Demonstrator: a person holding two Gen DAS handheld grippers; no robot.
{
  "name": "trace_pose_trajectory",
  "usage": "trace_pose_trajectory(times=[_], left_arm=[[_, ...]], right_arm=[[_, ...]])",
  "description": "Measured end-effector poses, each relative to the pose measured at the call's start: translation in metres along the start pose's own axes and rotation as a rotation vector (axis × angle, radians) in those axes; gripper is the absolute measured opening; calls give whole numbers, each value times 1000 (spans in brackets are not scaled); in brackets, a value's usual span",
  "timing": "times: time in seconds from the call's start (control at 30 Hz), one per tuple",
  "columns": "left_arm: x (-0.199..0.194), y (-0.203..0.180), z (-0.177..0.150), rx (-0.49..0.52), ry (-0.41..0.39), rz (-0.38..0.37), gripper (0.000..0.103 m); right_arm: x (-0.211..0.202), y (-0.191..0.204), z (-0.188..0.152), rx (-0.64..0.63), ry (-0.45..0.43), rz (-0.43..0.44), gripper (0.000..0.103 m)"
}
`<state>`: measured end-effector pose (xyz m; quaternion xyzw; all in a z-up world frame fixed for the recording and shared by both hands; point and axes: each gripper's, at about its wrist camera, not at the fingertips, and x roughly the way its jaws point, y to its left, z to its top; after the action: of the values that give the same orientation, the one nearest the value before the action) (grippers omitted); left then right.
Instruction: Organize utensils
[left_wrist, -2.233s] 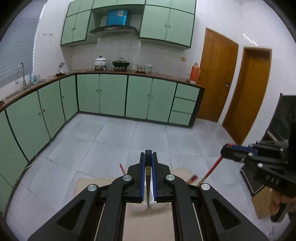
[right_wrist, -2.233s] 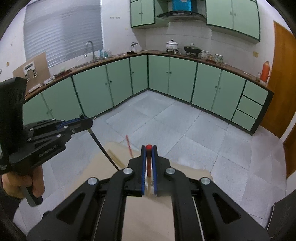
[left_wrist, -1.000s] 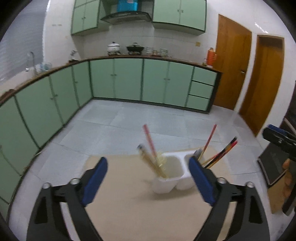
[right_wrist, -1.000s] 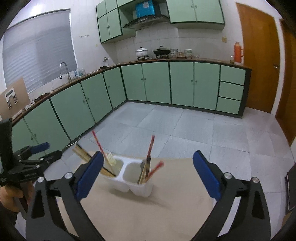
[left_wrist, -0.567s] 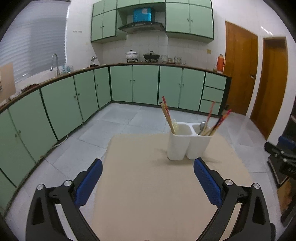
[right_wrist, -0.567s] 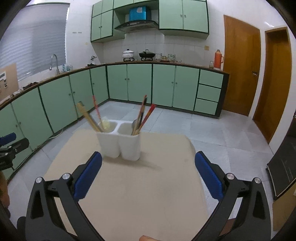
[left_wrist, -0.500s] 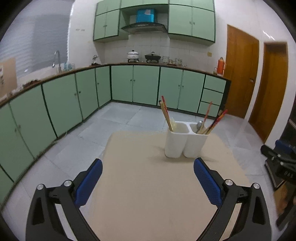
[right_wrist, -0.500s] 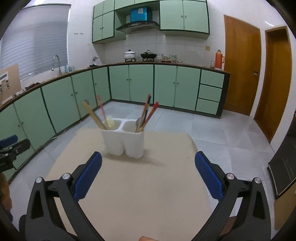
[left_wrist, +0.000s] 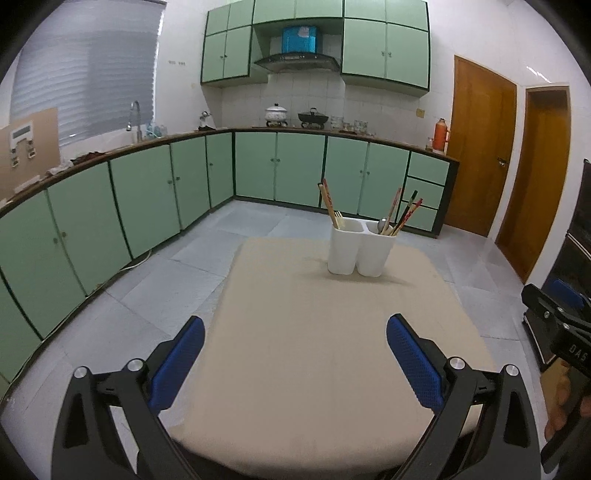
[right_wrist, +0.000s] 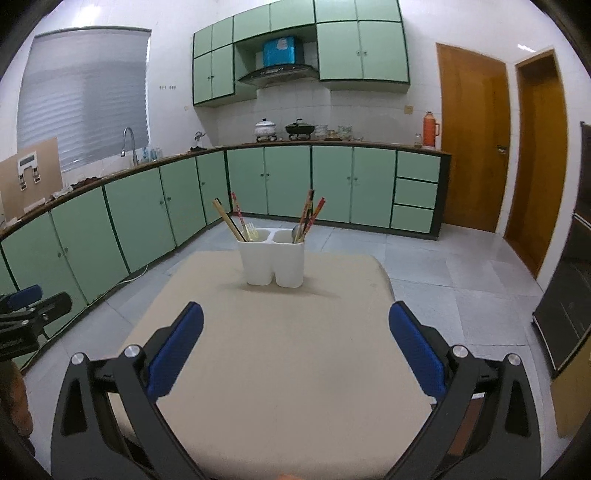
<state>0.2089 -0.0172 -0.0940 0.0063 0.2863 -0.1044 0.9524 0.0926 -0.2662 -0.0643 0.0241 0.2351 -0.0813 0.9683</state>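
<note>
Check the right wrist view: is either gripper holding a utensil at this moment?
No. The right gripper stands wide open and empty over the table, and every utensil sits in the white holder.

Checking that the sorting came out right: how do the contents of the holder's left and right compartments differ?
In the white holder, the left compartment has a pale fork plus tan and red chopsticks leaning left; the right compartment has a metal spoon plus red and dark chopsticks leaning right. Both compartments are the same white tub shape, joined side by side, and hold their utensils handle-up or tip-up on the table.
</note>
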Motion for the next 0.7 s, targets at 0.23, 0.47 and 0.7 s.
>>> trace_pose_trajectory(times=[0.23, 0.47, 0.7], left_arm=[[-64, -7, -23, 33, -50, 37, 97], [-118, -19, -45, 26, -83, 29, 97], [-160, -8, -64, -28, -104, 52, 97]], right_arm=[[-46, 6, -19, -39, -23, -21, 97], [-94, 5, -29, -9, -34, -7, 97], [-149, 10, -35, -4, -113, -17, 97]])
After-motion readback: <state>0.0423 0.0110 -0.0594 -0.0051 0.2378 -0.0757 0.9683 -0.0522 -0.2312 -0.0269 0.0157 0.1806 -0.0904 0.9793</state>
